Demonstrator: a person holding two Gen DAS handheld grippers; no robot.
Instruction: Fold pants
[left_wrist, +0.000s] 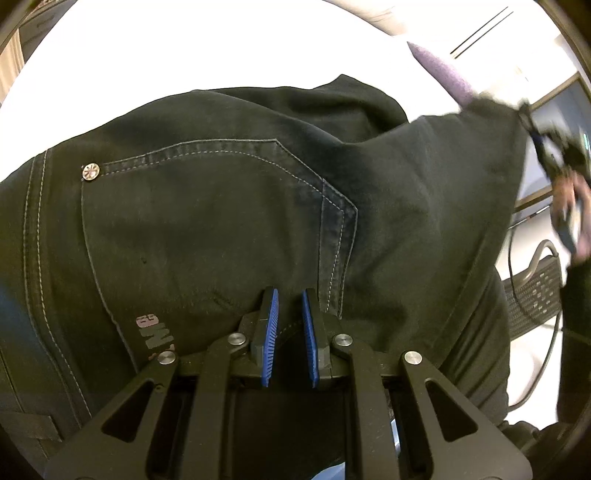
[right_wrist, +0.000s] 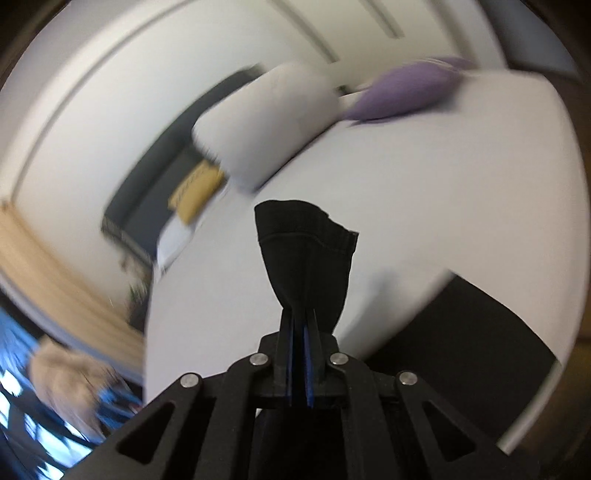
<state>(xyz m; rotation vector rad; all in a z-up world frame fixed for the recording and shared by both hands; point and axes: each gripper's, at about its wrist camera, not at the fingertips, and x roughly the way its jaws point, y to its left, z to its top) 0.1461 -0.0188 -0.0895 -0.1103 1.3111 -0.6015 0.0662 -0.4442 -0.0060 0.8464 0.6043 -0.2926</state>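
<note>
Black jeans (left_wrist: 207, 206) lie on a white bed (left_wrist: 184, 48), seat side up, with a stitched back pocket and a metal rivet (left_wrist: 91, 172) in the left wrist view. My left gripper (left_wrist: 290, 299) hovers just over the pocket's lower edge, its blue pads a little apart with no cloth between them. My right gripper (right_wrist: 300, 314) is shut on the hem end of a pant leg (right_wrist: 304, 243) and holds it up over the bed (right_wrist: 424, 206). From the left wrist view that raised leg (left_wrist: 461, 155) stretches up to the right toward the other gripper (left_wrist: 550, 147), which is blurred.
A white pillow (right_wrist: 266, 129) and a purple cushion (right_wrist: 406, 92) lie at the head of the bed. The purple cushion (left_wrist: 439, 66) also shows beyond the pants. A dark mesh chair (left_wrist: 532, 291) and cables stand off the bed's right side. A window (left_wrist: 554, 122) is behind.
</note>
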